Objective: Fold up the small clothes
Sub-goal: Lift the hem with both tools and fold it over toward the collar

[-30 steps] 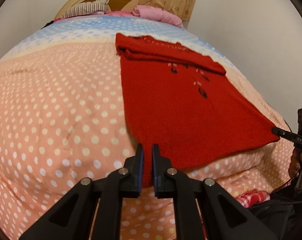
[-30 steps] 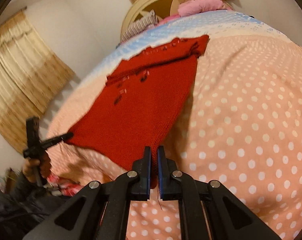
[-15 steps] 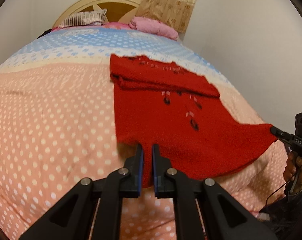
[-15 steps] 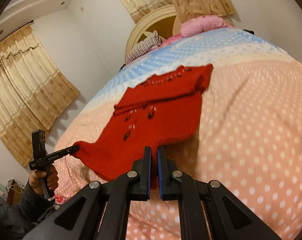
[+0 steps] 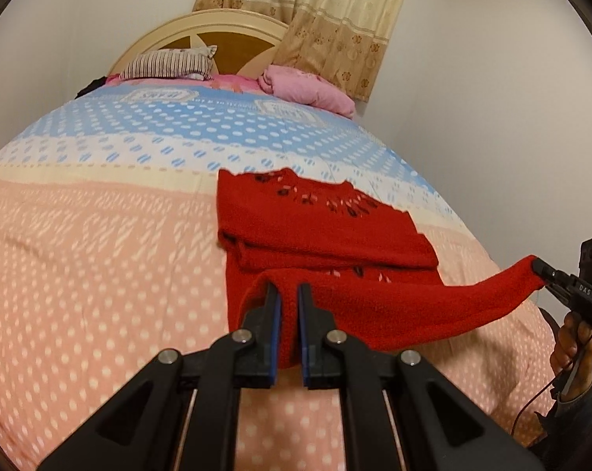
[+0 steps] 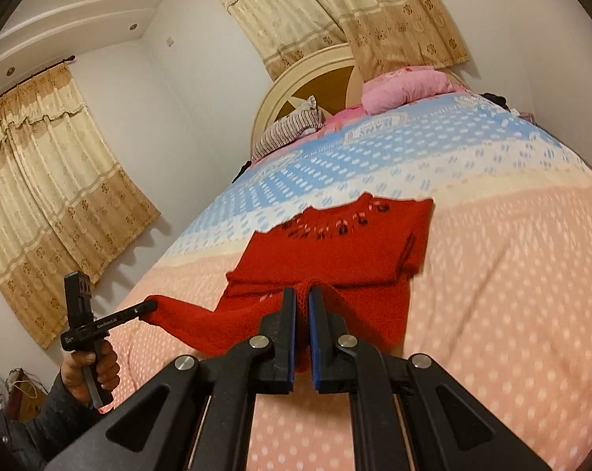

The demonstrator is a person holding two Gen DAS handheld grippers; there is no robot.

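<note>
A red knitted sweater [image 5: 327, 227] lies on the bed, its sleeves folded across the chest and its dark-patterned collar towards the headboard. My left gripper [image 5: 288, 288] is shut on the left corner of the hem. My right gripper [image 6: 302, 292] is shut on the other corner. The hem [image 5: 433, 306] hangs stretched between them, lifted off the bed over the sweater's lower half. Each wrist view also catches the opposite tool in a hand: the right gripper [image 5: 537, 265] and the left gripper [image 6: 152, 305].
A pink and blue dotted duvet [image 5: 99, 274] covers the bed. A striped pillow [image 5: 166, 64] and a pink bundle [image 5: 307, 90] lie by the round headboard [image 5: 201, 31]. A wall runs close along the bed's right side, and curtains [image 6: 60, 180] hang on the left.
Both grippers have risen and moved towards the headboard with the hem. The hem has come up off the duvet and now hangs over the sweater's lower body.
</note>
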